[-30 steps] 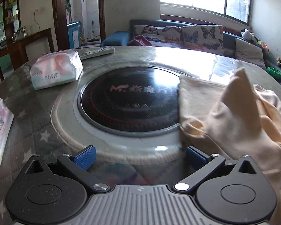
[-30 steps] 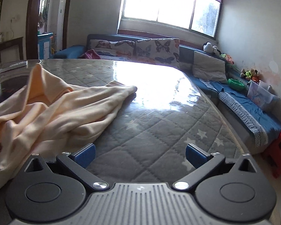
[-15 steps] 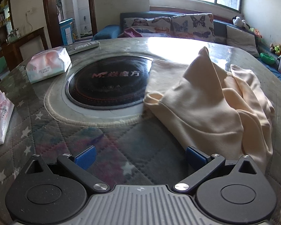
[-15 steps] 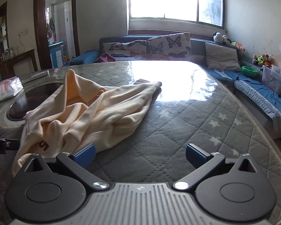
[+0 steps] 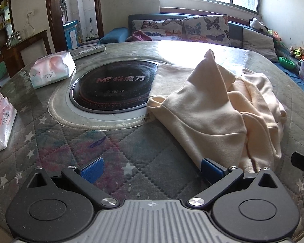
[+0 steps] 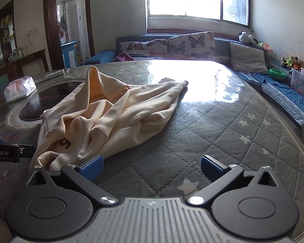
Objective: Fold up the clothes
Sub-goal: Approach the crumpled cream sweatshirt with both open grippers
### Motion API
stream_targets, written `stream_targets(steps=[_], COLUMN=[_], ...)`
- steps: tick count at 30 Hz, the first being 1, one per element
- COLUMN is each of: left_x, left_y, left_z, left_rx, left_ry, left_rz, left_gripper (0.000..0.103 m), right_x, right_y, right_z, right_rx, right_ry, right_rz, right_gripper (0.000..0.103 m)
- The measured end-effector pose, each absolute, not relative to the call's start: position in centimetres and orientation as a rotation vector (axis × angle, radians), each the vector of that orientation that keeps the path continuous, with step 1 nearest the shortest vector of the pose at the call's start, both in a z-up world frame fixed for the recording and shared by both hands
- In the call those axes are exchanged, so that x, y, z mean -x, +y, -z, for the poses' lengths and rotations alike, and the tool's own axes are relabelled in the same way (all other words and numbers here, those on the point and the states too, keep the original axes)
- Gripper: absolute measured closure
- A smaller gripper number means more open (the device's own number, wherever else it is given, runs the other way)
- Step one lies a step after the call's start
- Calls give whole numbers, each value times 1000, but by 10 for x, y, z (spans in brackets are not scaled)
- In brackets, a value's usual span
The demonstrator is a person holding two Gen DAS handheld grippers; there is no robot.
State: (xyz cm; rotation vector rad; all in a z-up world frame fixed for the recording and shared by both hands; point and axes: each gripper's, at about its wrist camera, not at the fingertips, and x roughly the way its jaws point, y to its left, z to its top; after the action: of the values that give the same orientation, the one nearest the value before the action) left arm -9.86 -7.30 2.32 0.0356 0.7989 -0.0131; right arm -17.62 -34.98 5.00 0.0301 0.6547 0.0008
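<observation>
Lying rumpled and unfolded on the quilted table (image 5: 131, 162) beside the dark cooktop disc (image 5: 111, 89), the cream garment (image 6: 111, 117) wants spreading flat before creasing, so both the left gripper (image 5: 151, 168) and right gripper (image 6: 151, 165), now spread empty, should pinch opposite edges evenly.

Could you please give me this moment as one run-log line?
phase: pre-grasp | left gripper: open, empty | right gripper: open, empty | cream garment: crumpled on table, unfolded
</observation>
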Motion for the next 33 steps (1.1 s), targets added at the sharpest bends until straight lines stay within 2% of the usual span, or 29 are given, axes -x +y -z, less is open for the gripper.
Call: stream_targets(steps=[33], left_x=[107], left_y=[-90], left_z=[-26], left_rx=[-85], left_ry=[811], left_rz=[45], left_gripper=[0], right_x=[181], right_y=[-343], right_z=[-46], right_rx=[-37], right_ry=[691], right_rz=[-37], right_gripper=[0])
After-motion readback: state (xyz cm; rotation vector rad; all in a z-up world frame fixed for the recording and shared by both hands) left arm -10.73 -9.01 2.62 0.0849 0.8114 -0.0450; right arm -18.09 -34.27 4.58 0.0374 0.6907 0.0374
